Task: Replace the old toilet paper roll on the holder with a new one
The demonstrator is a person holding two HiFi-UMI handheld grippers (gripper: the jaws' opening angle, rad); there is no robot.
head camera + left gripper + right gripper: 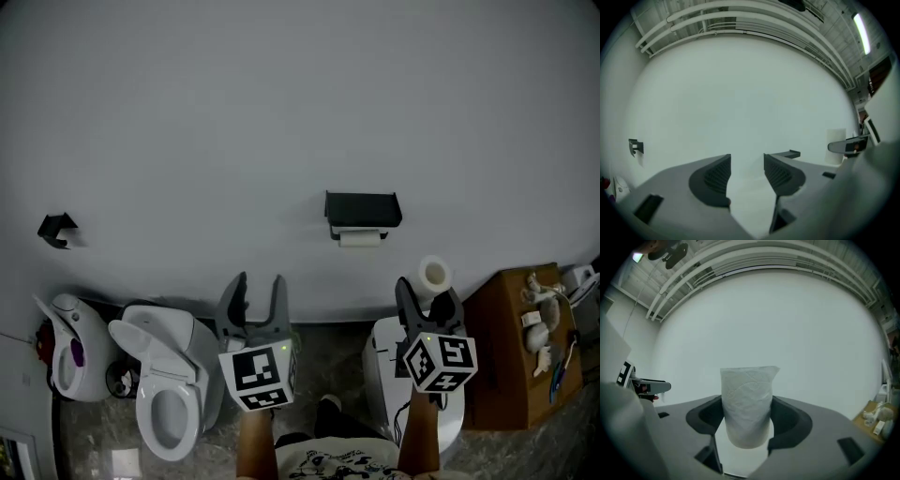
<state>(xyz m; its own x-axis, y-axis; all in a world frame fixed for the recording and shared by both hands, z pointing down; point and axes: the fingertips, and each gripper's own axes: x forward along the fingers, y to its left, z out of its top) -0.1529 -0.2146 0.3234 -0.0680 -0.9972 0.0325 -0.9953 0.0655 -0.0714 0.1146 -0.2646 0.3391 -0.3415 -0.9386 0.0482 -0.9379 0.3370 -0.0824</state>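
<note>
Far left on the wall we see a black hook (pixel 57 230). A white-and-purple appliance (pixel 70 361) sits on the floor under it, with the toilet (pixel 167 398) just beside.

The left claw (pixel 259 281) is held up in front of the wall, right of the toilet. In the left gripper view the left claw (pixel 746 171) stands moderately open. Nothing is between its jaws, only bare wall behind, and it touches nothing.

The black holder (pixel 363 210) is on the wall, up and right of the left claw. The old roll (pixel 360 239), thin and white, hangs just under it.

The right claw (pixel 428 298) is below and right of the holder, apart from it. It is clamped on the new roll (pixel 433 274). The right gripper view shows the right claw (pixel 746 416) with jaws pressing both sides of the new roll (pixel 747 399). The roll stands upright, its top well above the jaws.

A white container (pixel 386 375) sits on the floor under that claw. A wooden cabinet (pixel 511 356) with small items on top is at far right.
</note>
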